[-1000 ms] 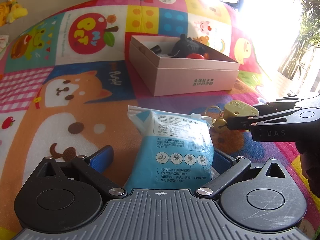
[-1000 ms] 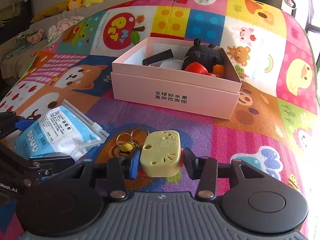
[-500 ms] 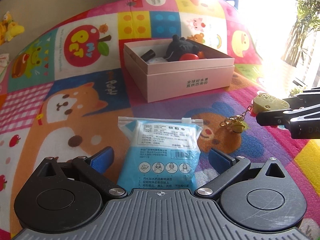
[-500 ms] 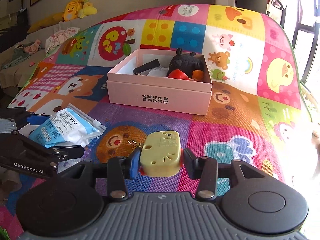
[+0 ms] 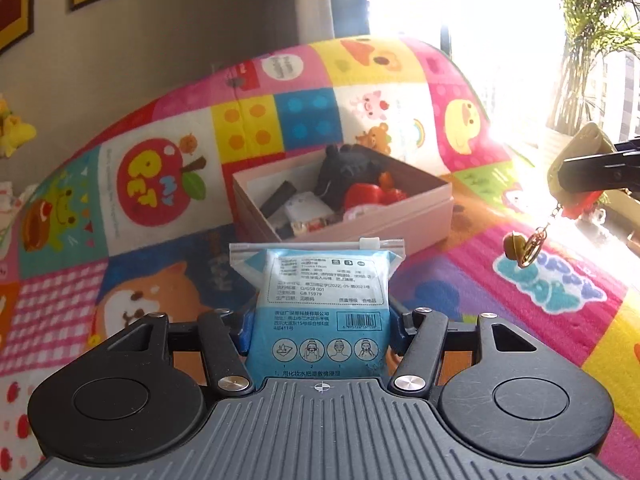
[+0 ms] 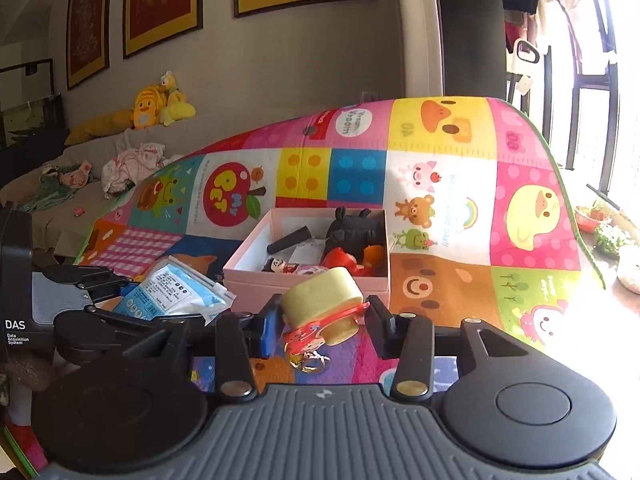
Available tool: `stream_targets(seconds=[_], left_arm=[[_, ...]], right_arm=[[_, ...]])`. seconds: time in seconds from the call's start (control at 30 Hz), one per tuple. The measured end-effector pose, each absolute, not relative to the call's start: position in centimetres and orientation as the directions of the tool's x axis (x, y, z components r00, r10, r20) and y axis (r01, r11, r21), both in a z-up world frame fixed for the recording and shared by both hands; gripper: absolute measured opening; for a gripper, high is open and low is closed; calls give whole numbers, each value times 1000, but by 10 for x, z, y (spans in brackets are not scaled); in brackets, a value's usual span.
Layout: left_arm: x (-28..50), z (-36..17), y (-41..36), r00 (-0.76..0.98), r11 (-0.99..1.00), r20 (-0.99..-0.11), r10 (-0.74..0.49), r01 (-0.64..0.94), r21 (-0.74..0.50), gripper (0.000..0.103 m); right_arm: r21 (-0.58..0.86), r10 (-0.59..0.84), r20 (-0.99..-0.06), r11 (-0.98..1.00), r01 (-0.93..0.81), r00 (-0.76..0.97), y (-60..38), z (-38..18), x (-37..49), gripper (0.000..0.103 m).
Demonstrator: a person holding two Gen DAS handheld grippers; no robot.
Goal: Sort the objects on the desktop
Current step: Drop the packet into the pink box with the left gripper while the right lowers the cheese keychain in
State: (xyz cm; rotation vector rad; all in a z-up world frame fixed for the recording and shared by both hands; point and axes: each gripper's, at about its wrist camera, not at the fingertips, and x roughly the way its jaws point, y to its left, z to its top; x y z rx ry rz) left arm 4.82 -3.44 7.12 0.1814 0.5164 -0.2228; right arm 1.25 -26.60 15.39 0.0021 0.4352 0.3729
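My left gripper (image 5: 318, 328) is closing its jaws on a blue-and-white zip packet (image 5: 320, 280); the blue pads press its sides and it hangs clear of the mat. In the right wrist view the same packet (image 6: 176, 292) sticks out of the left gripper (image 6: 120, 296) at the left. My right gripper (image 6: 322, 320) is shut on a pale yellow keychain toy (image 6: 320, 296), tilted, with a red charm (image 6: 304, 334) and rings hanging below it. From the left wrist view, its bell (image 5: 514, 244) dangles in the air. The open pink box (image 5: 400, 224) lies ahead of both.
The box holds a black plush (image 5: 348, 172), a red toy (image 5: 364, 196) and small items. A colourful play mat (image 5: 160, 272) covers the surface; its right edge (image 6: 576, 216) drops off toward a bright window with plants (image 5: 592, 20). A sofa with yellow plush toys (image 6: 160, 104) stands far left.
The left jaws have gone from wide open around the packet to gripping it, and it is lifted off the mat. Both grippers have risen; the yellow toy has tilted in the right jaws.
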Motion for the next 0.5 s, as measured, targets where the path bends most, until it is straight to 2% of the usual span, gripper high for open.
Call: stream_targets(seconds=[0.1, 0.23, 0.33, 0.4, 0.5], left_arm=[[85, 99, -45, 876, 960, -449, -175, 253, 119, 64], [156, 96, -56, 849, 976, -500, -172, 216, 32, 64], [191, 73, -59, 827, 989, -549, -122, 145, 0, 66], [202, 57, -55, 812, 991, -572, -121, 129, -28, 76], [188, 56, -45, 829, 985, -532, -170, 158, -69, 82]], right_arm=[[92, 373, -335, 927, -364, 865, -271, 174, 11, 43], [76, 365, -295, 930, -359, 883, -272, 188, 12, 43], [60, 346, -316, 937, -345, 884, -273, 185, 17, 43], [53, 326, -341, 943, -328, 882, -273, 181, 23, 43], [47, 289, -375, 955, -293, 881, -274, 175, 35, 43]])
